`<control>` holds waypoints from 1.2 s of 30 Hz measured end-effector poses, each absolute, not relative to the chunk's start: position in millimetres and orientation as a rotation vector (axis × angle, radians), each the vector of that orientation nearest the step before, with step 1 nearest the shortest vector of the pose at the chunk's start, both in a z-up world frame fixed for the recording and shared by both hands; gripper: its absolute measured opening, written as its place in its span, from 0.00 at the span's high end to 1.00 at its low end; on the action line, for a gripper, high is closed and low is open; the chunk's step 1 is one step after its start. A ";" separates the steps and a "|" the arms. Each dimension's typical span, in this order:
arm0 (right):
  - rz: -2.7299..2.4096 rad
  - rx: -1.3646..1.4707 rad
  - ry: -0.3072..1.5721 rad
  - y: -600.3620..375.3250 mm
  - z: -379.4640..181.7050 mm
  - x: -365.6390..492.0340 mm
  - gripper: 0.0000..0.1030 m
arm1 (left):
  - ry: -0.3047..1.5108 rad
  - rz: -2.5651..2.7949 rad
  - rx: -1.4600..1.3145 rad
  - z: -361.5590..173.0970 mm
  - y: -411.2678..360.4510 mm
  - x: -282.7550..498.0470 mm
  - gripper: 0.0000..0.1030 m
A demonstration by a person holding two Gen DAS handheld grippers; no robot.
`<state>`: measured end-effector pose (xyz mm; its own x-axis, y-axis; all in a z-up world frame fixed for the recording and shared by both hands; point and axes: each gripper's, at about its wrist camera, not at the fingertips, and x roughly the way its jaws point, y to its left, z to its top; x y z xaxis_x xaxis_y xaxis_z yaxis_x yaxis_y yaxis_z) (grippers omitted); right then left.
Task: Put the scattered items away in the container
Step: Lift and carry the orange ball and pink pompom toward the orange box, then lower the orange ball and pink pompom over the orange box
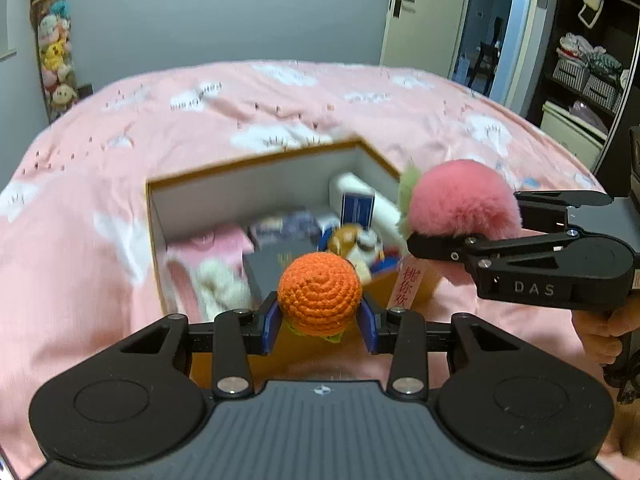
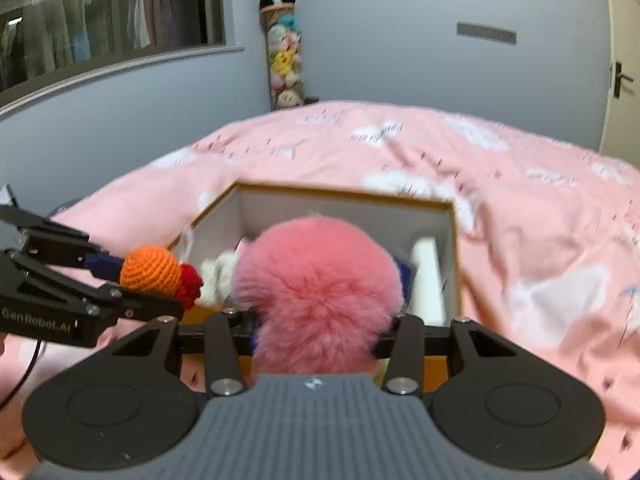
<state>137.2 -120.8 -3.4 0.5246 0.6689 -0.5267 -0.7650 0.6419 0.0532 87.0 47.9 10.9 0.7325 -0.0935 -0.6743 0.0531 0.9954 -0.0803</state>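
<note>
An open cardboard box [image 1: 256, 162] with white inner walls stands on the pink bed, holding several small items. My left gripper [image 1: 320, 320] is shut on an orange crocheted ball [image 1: 318, 292], held above the box's near edge. The same ball [image 2: 150, 268] shows in the right wrist view with a red crocheted piece [image 2: 190, 284] at its tip. My right gripper [image 2: 316, 332] is shut on a fluffy pink pom-pom [image 2: 320, 296] that hides its fingertips. In the left wrist view that pom-pom [image 1: 464, 200] has a green leaf and a tag with red writing [image 1: 406, 286], and hangs at the box's right side [image 2: 454, 216].
The pink cloud-print bedspread [image 1: 120, 208] surrounds the box. A hanging column of plush toys [image 1: 54, 44] is on the grey wall. A door [image 1: 424, 12] and dark shelves with baskets [image 1: 588, 72] stand at the far right. A hand [image 1: 600, 332] holds the right gripper.
</note>
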 end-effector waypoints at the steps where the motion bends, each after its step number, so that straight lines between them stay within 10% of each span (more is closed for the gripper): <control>1: 0.860 -0.184 0.535 -119.8 0.4 143.7 0.54 | 0.733 -0.082 -0.058 14.2 48.1 91.7 0.55; 36: 0.694 -0.154 0.799 -112.9 -44.6 212.7 0.44 | 0.803 -0.127 -0.220 -30.9 47.5 171.3 0.55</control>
<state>212.7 -112.9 -44.6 0.4913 0.5134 -0.7036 -0.6252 0.7703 0.1255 171.3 47.5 -30.9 0.6889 -0.1957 -0.6980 0.0289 0.9695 -0.2433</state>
